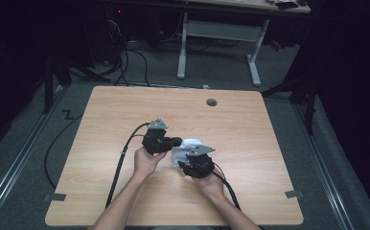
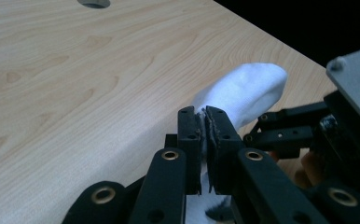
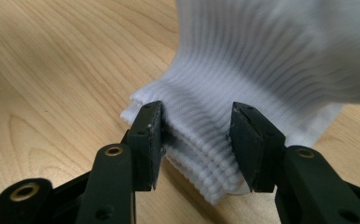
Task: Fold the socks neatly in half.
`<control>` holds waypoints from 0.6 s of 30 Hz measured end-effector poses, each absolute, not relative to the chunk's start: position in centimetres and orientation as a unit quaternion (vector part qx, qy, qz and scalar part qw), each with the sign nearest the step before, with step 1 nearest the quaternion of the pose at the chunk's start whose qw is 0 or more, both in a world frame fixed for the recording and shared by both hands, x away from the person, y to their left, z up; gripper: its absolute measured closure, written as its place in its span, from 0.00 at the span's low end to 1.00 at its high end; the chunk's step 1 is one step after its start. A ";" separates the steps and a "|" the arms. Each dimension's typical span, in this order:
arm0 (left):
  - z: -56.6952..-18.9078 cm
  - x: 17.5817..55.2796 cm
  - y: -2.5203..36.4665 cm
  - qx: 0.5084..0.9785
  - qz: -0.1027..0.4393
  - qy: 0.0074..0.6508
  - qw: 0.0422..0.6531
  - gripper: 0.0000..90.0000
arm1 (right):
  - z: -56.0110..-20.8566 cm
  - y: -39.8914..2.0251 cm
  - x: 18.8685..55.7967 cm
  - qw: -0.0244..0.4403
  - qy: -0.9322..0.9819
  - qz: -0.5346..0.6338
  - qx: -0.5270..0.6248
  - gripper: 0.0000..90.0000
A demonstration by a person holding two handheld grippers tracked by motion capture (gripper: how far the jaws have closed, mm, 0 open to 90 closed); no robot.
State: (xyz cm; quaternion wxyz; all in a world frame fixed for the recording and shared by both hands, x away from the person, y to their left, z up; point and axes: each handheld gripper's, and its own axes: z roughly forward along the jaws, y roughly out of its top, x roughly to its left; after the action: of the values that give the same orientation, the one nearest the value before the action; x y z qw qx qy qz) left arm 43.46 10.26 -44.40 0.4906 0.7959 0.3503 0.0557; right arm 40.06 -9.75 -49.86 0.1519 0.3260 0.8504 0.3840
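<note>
A white ribbed sock [image 1: 189, 144] lies on the wooden table [image 1: 125, 110] between my two hand-held grippers. My left gripper [image 1: 179, 142] points right from the sock's left side. In the left gripper view this left gripper [image 2: 205, 114] is shut on a thin fold of the sock [image 2: 248, 88], whose rounded end rises beyond the jaws. My right gripper [image 1: 183, 164] comes in from the near right. Seen from the right gripper view, the right gripper [image 3: 194, 116] stands open with the sock's [image 3: 262, 56] layered cuff between its jaws, fabric touching the left pad.
A round cable hole [image 1: 212, 102] sits near the table's far edge. Black cables trail from both grippers over the near edge. Beyond the table stands a white-legged desk [image 1: 219, 31], with cables on the grey floor around it.
</note>
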 end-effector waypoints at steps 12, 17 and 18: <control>-47.5 42.0 9.4 0.815 0.073 0.349 0.458 0.94 | -49.7 -9.6 40.9 0.154 0.850 0.382 0.330 0.59; -48.2 42.0 9.6 0.816 0.070 0.346 0.458 0.93 | -48.9 -10.6 39.6 0.138 0.855 0.379 0.327 0.68; -48.3 41.9 9.7 0.818 0.071 0.343 0.457 0.92 | -48.7 -11.0 39.3 0.134 0.855 0.379 0.327 0.71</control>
State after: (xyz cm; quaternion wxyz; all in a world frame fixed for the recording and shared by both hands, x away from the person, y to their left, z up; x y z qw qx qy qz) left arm 41.90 9.69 -48.28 0.4565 0.8180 0.3427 0.0706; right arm 39.29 -10.99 -48.70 0.1337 0.3269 0.8554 0.3789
